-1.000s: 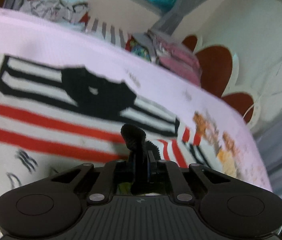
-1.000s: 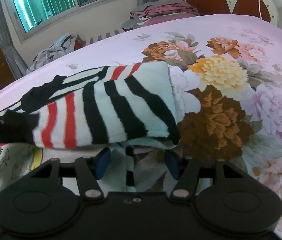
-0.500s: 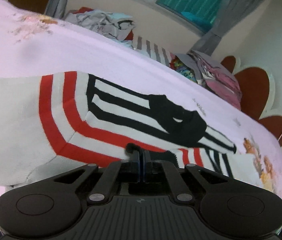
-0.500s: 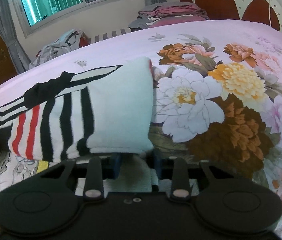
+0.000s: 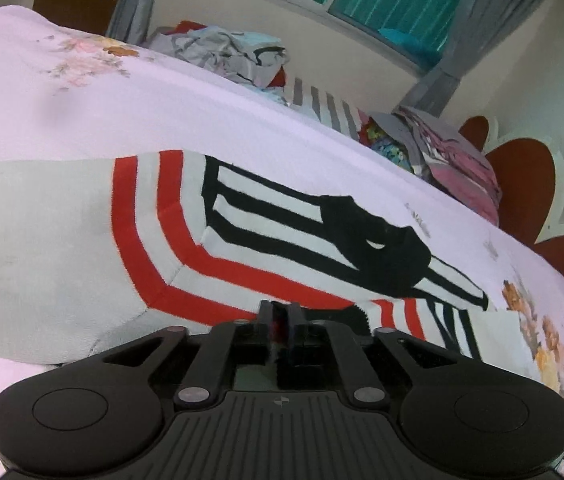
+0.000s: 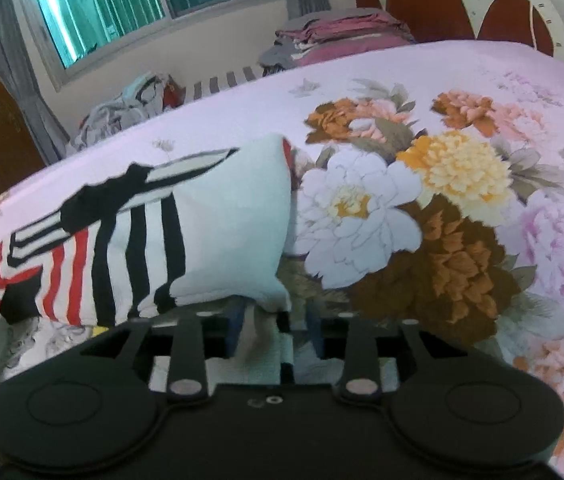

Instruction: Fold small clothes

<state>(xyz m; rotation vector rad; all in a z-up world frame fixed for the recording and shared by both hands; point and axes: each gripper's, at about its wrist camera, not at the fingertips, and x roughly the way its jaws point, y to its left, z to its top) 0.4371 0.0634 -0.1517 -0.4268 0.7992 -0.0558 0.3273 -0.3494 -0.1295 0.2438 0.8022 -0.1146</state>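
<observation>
We have the striped shirt [image 5: 210, 240] on the bed [image 6: 502, 92], partly folded. It looks soft and light, so edges and corners are the places to pinch. Our left claw [image 5: 280, 316] is nipped narrow on its near edge; our right claw [image 6: 274, 328] grips a corner. Clothes piles [image 5: 226, 54] lie far off, not in the way.

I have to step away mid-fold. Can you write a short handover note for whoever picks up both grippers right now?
Left gripper: jaws shut on the striped shirt at its red-striped near edge.
Right gripper: jaws shut on a white fold of the same shirt.
The shirt lies on the floral bedsheet, one part already folded over the body.
Left to do: release, finish the folds. A pile of unfolded clothes waits beyond the bed.
</observation>
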